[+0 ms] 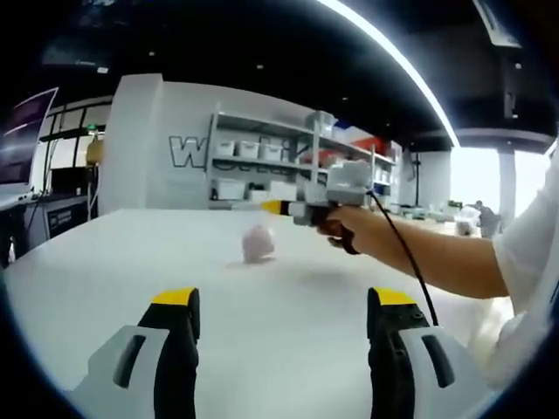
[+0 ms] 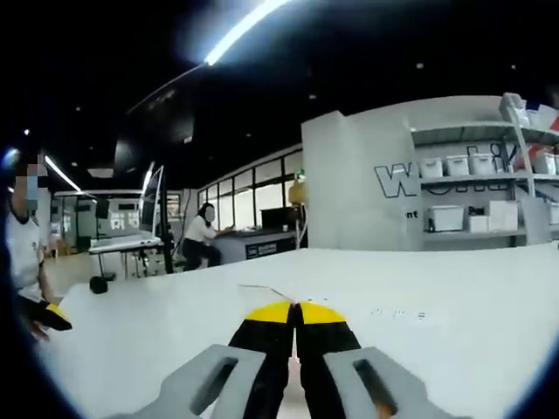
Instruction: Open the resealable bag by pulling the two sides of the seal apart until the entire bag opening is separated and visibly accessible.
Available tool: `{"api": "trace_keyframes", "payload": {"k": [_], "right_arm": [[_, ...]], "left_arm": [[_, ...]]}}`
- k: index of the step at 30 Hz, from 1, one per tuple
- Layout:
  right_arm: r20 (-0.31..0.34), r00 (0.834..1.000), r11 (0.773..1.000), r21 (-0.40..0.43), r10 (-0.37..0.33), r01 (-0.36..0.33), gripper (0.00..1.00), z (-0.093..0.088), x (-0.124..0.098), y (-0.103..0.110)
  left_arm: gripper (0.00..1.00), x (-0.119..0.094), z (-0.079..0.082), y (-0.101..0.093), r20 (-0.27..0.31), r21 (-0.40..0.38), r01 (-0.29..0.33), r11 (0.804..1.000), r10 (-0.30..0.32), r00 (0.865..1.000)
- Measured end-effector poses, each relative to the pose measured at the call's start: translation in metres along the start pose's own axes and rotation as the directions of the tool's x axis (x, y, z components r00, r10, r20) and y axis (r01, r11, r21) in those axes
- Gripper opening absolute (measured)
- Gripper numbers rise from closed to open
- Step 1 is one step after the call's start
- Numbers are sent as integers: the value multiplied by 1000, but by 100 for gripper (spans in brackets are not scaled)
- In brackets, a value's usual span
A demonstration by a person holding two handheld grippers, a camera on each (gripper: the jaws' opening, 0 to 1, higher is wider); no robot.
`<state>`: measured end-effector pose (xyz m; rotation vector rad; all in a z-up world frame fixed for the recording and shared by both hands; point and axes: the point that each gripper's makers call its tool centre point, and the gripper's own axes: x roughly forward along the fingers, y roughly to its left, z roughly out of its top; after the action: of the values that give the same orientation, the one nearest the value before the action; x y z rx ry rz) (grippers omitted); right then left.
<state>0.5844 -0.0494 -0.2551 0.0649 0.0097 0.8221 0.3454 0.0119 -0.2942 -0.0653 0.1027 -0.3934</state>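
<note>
The left gripper (image 1: 284, 314) hovers with jaws spread above the white table (image 1: 288, 349); the right gripper (image 2: 297, 312) (jaws pressed together, gripping nothing visible) is held out beyond; a pale bag (image 1: 258, 244) sits far off.

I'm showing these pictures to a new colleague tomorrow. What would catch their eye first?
In the left gripper view, a person's arm reaches in from the right, holding the right tongs above the white table, with a small pale bag on the table just below them. The left tongs stand wide open in the foreground. In the right gripper view, the yellow-tipped right tongs are closed.
</note>
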Motion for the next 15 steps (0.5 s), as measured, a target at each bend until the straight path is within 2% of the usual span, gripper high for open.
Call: {"api": "trace_keyframes", "payload": {"k": [10,15], "right_arm": [[26,1000,1000,20,0,-1,0,6,-10,-1],[33,999,1000,22,9,-10,0,8,-20,12]], "left_arm": [[78,-1,2,-3,4,-3,7,1000,-7,1000],[78,0,1,-5,2,-4,13,1000,-13,1000]]}}
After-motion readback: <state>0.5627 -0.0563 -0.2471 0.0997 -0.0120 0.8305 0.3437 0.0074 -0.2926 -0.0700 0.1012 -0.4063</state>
